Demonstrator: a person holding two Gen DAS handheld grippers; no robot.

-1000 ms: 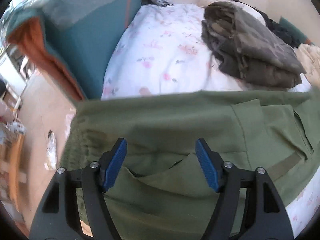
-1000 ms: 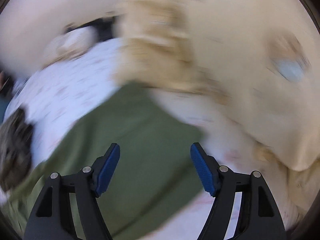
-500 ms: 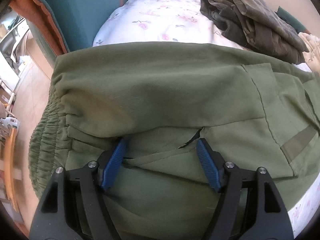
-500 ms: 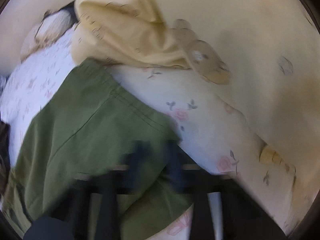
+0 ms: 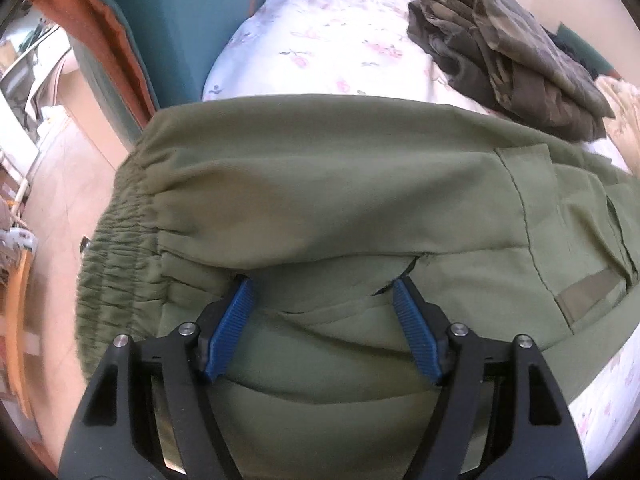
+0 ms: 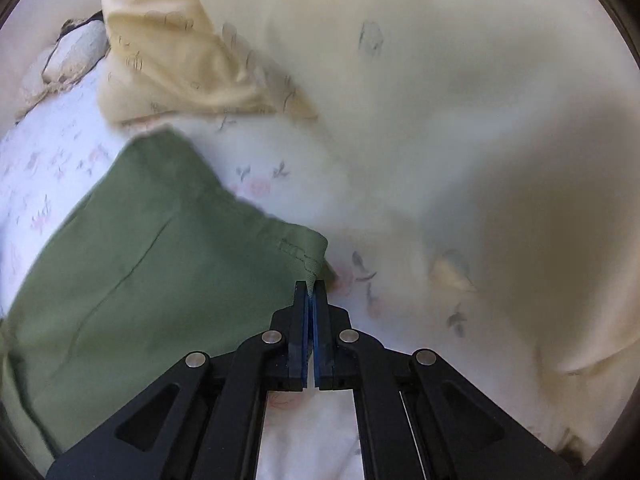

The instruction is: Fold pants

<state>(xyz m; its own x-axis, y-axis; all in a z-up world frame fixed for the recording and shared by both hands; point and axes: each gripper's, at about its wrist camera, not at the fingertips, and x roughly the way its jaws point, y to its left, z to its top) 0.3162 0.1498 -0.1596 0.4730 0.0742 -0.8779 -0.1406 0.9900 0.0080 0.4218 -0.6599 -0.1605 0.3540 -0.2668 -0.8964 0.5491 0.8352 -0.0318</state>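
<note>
1. While the right gripper [image 6: 311, 285] sat at the lower centre of its frame, its two blue pads were pressed together on the hem corner of the green pants [image 6: 152, 264], a small fold of cloth showing just above the tips. The log hints at the jaws easing apart a little, yet the frame showed the cloth pinched.

2. From those fingers the leg ran away toward the lower left of the right wrist view, its long seam slanting from the middle down to the left edge. The floral bedsheet [image 6: 256, 184] lay bare to the right of the hem, with a pale yellow cloth [image 6: 168, 64] bunched at the upper left.

3. In the left wrist view the left gripper [image 5: 322, 292] stood wide apart at the lower centre, both blue pads [image 5: 232, 320] resting on or just over green cloth near the crotch fold; whether they pressed on it could not be told, and nothing was clamped.

4. The elastic waistband [image 5: 120, 260] lay to the left of those fingers, the cargo pocket [image 5: 580, 264] to the right, so the garment's long axis ran across that frame.

5. My reading is that the coming fold turns on this: the right hand held the hem end, the left was nearer the waist, and the hem would travel along that axis toward the waistband.

6. A camouflage garment [image 5: 500, 48] lay at the upper right, apart from the pants. No brand, label or writing could be read in either view.
</note>
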